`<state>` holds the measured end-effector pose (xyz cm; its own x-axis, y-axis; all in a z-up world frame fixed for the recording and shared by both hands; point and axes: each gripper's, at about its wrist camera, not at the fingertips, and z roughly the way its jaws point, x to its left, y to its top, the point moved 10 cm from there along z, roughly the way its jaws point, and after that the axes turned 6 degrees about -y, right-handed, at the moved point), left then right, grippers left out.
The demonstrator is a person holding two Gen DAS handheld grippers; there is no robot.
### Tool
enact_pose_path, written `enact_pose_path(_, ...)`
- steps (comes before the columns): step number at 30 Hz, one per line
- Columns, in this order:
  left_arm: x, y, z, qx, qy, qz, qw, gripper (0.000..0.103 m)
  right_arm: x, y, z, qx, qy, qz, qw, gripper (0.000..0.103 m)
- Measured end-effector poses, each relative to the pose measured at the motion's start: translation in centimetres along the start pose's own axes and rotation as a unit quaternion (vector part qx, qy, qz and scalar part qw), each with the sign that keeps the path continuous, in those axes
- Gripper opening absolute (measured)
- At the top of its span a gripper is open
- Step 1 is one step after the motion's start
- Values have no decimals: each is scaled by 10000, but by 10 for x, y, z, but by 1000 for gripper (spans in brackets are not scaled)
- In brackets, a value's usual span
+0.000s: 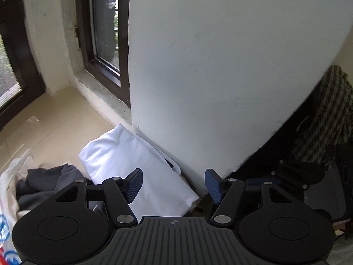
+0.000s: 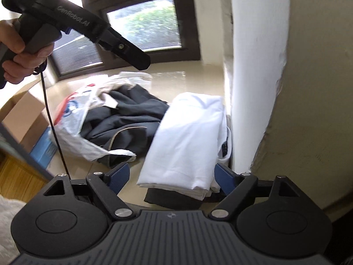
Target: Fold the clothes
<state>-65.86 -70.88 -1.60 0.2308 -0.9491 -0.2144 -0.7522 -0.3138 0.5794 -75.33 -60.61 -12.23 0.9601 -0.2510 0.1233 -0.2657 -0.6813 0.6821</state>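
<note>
In the left wrist view, your left tool (image 1: 173,184) is spread wide and holds nothing; the folded white garment (image 1: 132,167) lies lower centre, against the wall (image 1: 220,66). In the right wrist view, your right tool (image 2: 171,177) gapes empty, the white garment (image 2: 187,141) between its pads; dark clothes (image 2: 123,119) lie left of it.

From my feed, a white plaster wall (image 1: 220,66) dominates, its corner edge chipped and scuffed. Left of that wall I see a dark-framed window (image 1: 106,33) set in a deep recess, with a rough, crumbling sill (image 1: 103,95) beneath it. Beyond the wall, a wider dark-framed window (image 2: 143,22) with blinds lets in daylight, with greenery behind the glass. Below the wall lies a glossy beige floor (image 1: 44,119) catching reflections. Far left of the wall stands a cardboard box (image 2: 24,112).
</note>
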Motion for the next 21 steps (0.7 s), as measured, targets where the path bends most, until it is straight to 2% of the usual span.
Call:
enact_pose_path(6,-35,-30,-18,-185,391,-254,9987,75,-2,1,-25,25,313,-433,9986,94)
enact_pose_path(9,-44,-52,-21,-242,552,-530,9968,76,0,0,-31,72,413,-657,9970,102)
enact_pose_path(11,-50,-68,-28,-330,654,-748,9945,80,3,-2,-33,104,467,-802,9956,102)
enact_pose_path(15,-55,-107,-49,-449,1030,-1147,9870,89,15,-7,-36,193,616,-1085,9920,102)
enact_pose_path(21,-62,-169,-87,-557,1625,-1738,9697,92,54,-14,-35,301,948,-1566,9826,102)
